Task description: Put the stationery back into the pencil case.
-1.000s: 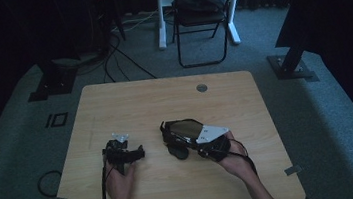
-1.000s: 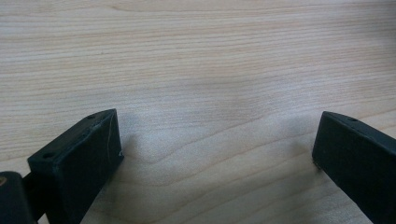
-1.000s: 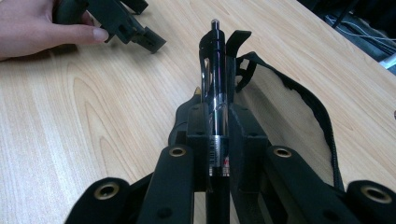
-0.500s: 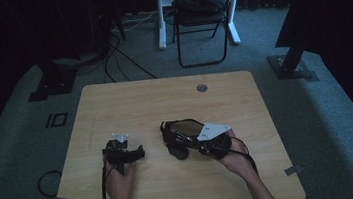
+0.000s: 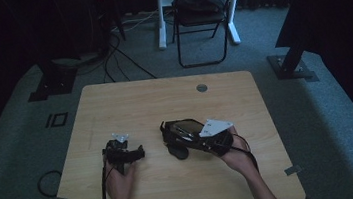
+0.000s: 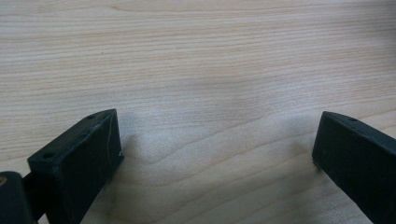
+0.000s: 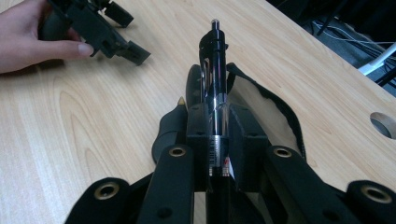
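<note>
My right gripper (image 7: 217,116) is shut on a black and chrome pen (image 7: 215,56), which sticks out forward between the pads. Under it lies an open black pouch (image 7: 261,107) with a pale lining, and a dark rounded object with a gold tip (image 7: 173,122) lies beside the pouch. In the high view the right gripper (image 5: 174,134) points left over the pouch (image 5: 185,127) at mid-table. My left gripper (image 5: 132,151) rests on the wooden table (image 5: 164,101) left of the pouch, held by a hand. Its jaws (image 6: 215,140) stand open over bare wood.
A round cable hole (image 5: 202,87) sits near the table's far edge. A folding chair (image 5: 205,15) and cables stand on the floor beyond. Tape marks two front corners of the table. The left hand (image 7: 28,37) and its gripper (image 7: 100,28) lie ahead-left of the pen.
The right gripper with the pen has shifted only very slightly. The left gripper has stayed in place.
</note>
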